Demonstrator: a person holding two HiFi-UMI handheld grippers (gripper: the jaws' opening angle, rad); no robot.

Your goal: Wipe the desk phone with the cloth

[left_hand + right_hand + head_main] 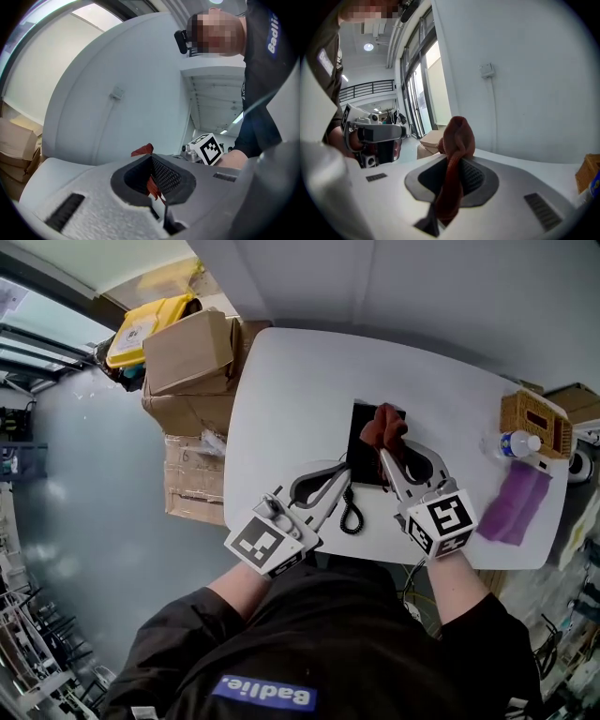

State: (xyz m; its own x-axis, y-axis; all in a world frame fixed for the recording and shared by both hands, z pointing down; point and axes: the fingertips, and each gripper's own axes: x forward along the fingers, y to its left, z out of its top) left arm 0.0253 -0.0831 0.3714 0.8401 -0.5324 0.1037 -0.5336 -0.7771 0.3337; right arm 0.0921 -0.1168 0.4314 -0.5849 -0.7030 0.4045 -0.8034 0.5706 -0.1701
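Rust-red cloth (385, 426) is held bunched in the right gripper (384, 456), whose jaws are pressed together on it; in the right gripper view the fabric runs down through the padded hollow between them and bulges out past the tips. The cloth is held over the black desk phone (364, 442), which lies near the middle of the white table (309, 381); whether cloth and phone touch cannot be told. The phone's coiled cord (352, 514) trails toward 6 o'clock. The left gripper (343, 472) is brought in from 7 o'clock, just beside the phone's left edge, its jaws closed tip to tip with nothing gripped; only a strip of the red cloth is seen through their hollow. At 3 o'clock on the table a wicker basket (534, 420) is placed, with a water bottle (511, 442) lying against it and a purple cloth (516, 502) at 4 o'clock. Cardboard boxes (187, 357) are stacked off the table at 10 o'clock.
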